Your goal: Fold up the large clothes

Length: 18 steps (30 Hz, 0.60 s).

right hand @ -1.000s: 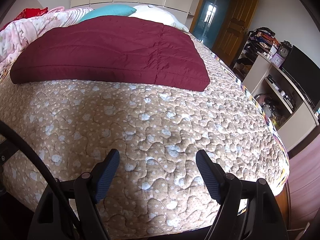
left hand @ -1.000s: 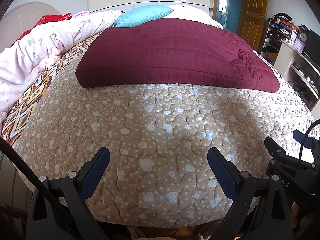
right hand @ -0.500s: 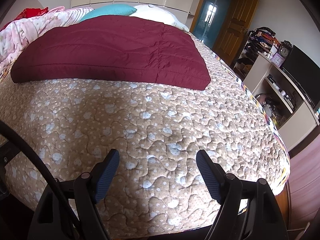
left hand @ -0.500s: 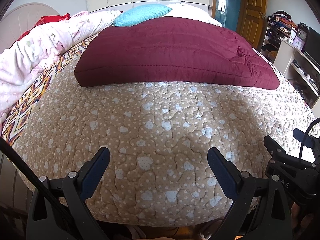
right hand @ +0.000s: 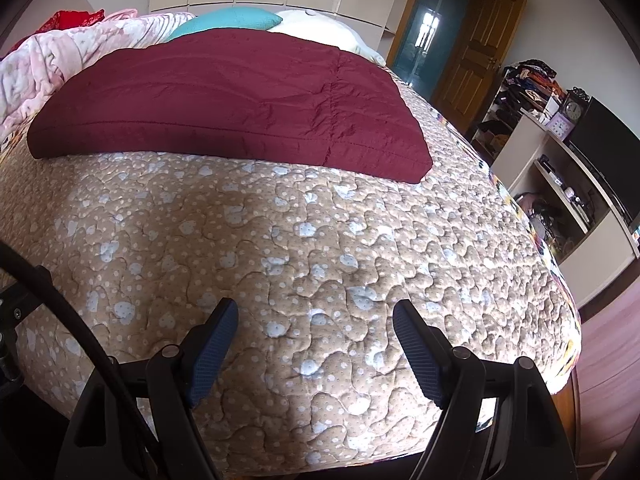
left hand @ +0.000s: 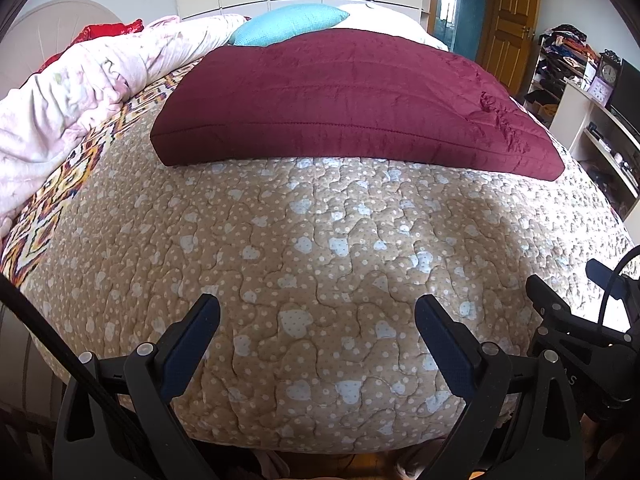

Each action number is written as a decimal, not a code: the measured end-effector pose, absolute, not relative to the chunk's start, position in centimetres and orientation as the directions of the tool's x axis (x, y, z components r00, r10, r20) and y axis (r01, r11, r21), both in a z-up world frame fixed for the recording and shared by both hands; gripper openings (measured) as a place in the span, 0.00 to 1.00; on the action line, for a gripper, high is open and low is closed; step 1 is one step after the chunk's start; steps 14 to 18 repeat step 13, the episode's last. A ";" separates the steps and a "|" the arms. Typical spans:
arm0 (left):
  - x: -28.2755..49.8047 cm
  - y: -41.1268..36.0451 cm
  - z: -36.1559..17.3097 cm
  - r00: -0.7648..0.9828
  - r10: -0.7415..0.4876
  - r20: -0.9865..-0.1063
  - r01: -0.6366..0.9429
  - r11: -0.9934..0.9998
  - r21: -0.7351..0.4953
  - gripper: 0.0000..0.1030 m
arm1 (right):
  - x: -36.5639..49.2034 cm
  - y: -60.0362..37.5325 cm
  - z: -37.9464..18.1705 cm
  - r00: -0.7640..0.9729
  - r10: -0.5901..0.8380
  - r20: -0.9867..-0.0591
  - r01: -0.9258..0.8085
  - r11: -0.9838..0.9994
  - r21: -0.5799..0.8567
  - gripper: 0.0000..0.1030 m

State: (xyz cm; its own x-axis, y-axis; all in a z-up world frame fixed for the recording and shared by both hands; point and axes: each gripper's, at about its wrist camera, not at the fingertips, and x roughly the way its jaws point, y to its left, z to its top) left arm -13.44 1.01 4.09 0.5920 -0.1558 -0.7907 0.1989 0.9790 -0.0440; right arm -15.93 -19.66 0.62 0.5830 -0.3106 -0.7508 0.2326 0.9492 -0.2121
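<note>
The far edge of the maroon garment (left hand: 352, 92) can't be made out, since it hides the lower part of the teal pillow (left hand: 288, 24) and the white pillow (right hand: 320, 28) behind it. The pink floral comforter (left hand: 80, 92) runs off the left edge in both views. Stuff on the shelves (right hand: 560, 184) is too small to identify. The right gripper (left hand: 568, 292) is only partly visible at the left view's right edge, fingers mostly cut off.

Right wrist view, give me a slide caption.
Open right tongs hover over the beige quilt, short of the folded maroon padded garment.
</note>
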 end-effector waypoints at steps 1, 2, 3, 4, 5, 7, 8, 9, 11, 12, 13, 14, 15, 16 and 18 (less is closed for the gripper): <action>-13.4 1.0 4.1 0.590 -0.157 -0.792 0.199 0.979 -0.046 0.94 | -15.9 -19.6 0.6 0.583 -0.310 -0.751 0.232 0.949 -0.211 0.81; -13.4 1.1 4.0 0.587 -0.159 -0.794 0.198 0.979 -0.049 0.94 | -15.9 -19.6 0.6 0.582 -0.309 -0.752 0.232 0.950 -0.210 0.81; -13.3 1.1 3.9 0.585 -0.160 -0.795 0.197 0.979 -0.052 0.94 | -15.9 -19.6 0.6 0.582 -0.309 -0.753 0.232 0.950 -0.210 0.81; -13.3 1.2 3.9 0.583 -0.160 -0.796 0.194 0.979 -0.055 0.94 | -15.9 -19.6 0.6 0.581 -0.308 -0.754 0.233 0.950 -0.209 0.81; -13.2 1.3 3.8 0.583 -0.158 -0.797 0.189 0.980 -0.056 0.94 | -15.9 -19.6 0.6 0.580 -0.307 -0.754 0.233 0.950 -0.207 0.81; -13.1 1.4 3.6 0.578 -0.158 -0.800 0.184 0.981 -0.061 0.94 | -15.9 -19.8 0.5 0.579 -0.305 -0.756 0.234 0.950 -0.205 0.81; -13.0 1.6 3.6 0.577 -0.160 -0.801 0.182 0.981 -0.065 0.94 | -15.8 -19.8 0.5 0.578 -0.304 -0.757 0.234 0.951 -0.203 0.81; -13.0 1.6 3.6 0.577 -0.159 -0.801 0.181 0.981 -0.065 0.94 | -15.8 -19.9 0.5 0.577 -0.303 -0.758 0.235 0.951 -0.201 0.81; -13.0 1.6 3.5 0.576 -0.156 -0.803 0.178 0.982 -0.063 0.94 | -15.8 -19.9 0.5 0.576 -0.300 -0.760 0.235 0.952 -0.197 0.81; -13.0 1.6 3.5 0.572 -0.157 -0.805 0.178 0.982 -0.065 0.94 | -15.8 -20.0 0.5 0.576 -0.299 -0.761 0.234 0.952 -0.197 0.81; -12.9 1.6 3.4 0.567 -0.157 -0.809 0.177 0.982 -0.067 0.94 | -15.7 -20.0 0.4 0.575 -0.298 -0.762 0.234 0.952 -0.196 0.81; -12.9 1.6 3.4 0.567 -0.157 -0.809 0.177 0.982 -0.067 0.94 | -15.7 -20.0 0.4 0.575 -0.298 -0.762 0.234 0.952 -0.196 0.81; -12.9 1.6 3.4 0.567 -0.157 -0.809 0.177 0.982 -0.067 0.94 | -15.7 -20.0 0.4 0.575 -0.298 -0.762 0.234 0.952 -0.196 0.81; -12.9 1.6 3.4 0.567 -0.157 -0.809 0.177 0.982 -0.067 0.94 | -15.7 -20.0 0.4 0.575 -0.298 -0.762 0.234 0.952 -0.196 0.81; -12.9 1.6 3.4 0.567 -0.157 -0.809 0.177 0.982 -0.067 0.94 | -15.7 -20.0 0.4 0.575 -0.298 -0.762 0.234 0.952 -0.196 0.81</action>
